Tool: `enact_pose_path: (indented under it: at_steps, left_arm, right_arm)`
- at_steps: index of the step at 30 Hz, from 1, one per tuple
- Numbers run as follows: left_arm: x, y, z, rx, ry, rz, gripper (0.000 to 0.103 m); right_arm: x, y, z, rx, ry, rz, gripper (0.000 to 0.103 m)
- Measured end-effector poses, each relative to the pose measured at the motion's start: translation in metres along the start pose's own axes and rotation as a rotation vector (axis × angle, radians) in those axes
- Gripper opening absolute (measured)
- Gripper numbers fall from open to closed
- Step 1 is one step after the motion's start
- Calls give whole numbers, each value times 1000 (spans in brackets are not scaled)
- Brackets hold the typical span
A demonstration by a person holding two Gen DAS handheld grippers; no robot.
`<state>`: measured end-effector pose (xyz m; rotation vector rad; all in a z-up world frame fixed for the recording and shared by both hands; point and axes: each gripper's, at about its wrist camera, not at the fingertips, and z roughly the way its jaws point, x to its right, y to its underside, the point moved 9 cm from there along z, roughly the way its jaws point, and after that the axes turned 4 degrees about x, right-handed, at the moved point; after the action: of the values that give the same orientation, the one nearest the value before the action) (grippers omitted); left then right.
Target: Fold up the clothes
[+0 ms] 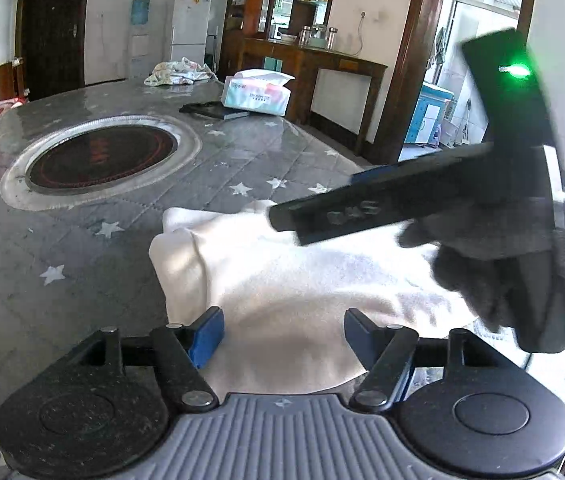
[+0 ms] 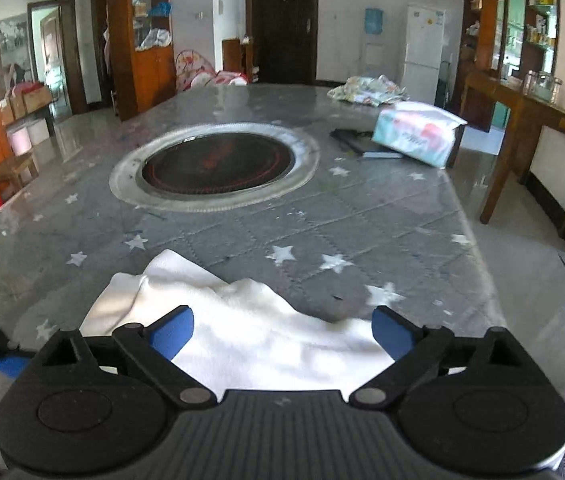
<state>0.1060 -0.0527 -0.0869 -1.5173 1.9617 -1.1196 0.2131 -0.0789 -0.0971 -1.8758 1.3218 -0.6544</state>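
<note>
White garment (image 1: 282, 280), soft and fleecy, lies rumpled on the near end of the worktop (image 1: 122, 216), which is covered by a grey quilted cloth printed with white stars. Part of the fabric is doubled over itself at its far-left edge, and sunlight falls across its middle.

In the left wrist view, the left hand-held gripper (image 1: 282, 330) hangs just above the near part of the garment with its blue-padded jaws spread apart; the fabric shows between them, but the pads do not press on it. To the right in that view, the right hand-held gripper (image 1: 286, 216) crosses over the garment as a blurred black shape with a green light on its body, held by a hand in a grey glove (image 1: 522, 256).

In the right wrist view, the same right hand-held gripper (image 2: 282, 330) stands wide open over the garment (image 2: 250, 340), its blue pads well apart and clear of the cloth.

Farther along the worktop sits a round black cooktop (image 1: 100, 160) set in a silvery ring. Beyond it lie a pack of tissues (image 1: 258, 92), a flat dark object (image 1: 212, 110) just beside the pack, and a crumpled patterned cloth (image 1: 178, 72) near the far end.
</note>
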Motion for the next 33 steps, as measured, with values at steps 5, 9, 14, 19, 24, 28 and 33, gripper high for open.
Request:
enact_pose_path:
  at_steps: [5, 9, 14, 19, 24, 28, 33]
  left_arm:
    - [6, -2, -7, 20, -13, 11, 82]
    - [9, -2, -15, 45, -25, 19, 92]
    - [8, 0, -29, 76, -31, 14, 103]
    - [5, 2, -43, 104, -25, -9, 103]
    - [-2, 5, -57, 127, -56, -37, 103]
    - [-4, 7, -68, 143, -65, -44, 103]
    - [-5, 10, -79, 149, -88, -39, 103]
  right_arm:
    - [11, 13, -33, 30, 15, 32, 103]
    - [15, 24, -54, 46, 30, 43, 103]
    - [17, 39, -77, 57, 47, 57, 103]
    - [15, 51, -94, 74, 71, 58, 103]
    - [13, 61, -111, 111, 73, 123, 103]
    - [7, 66, -120, 129, 69, 160, 103]
    - [-5, 72, -126, 128, 63, 141, 103]
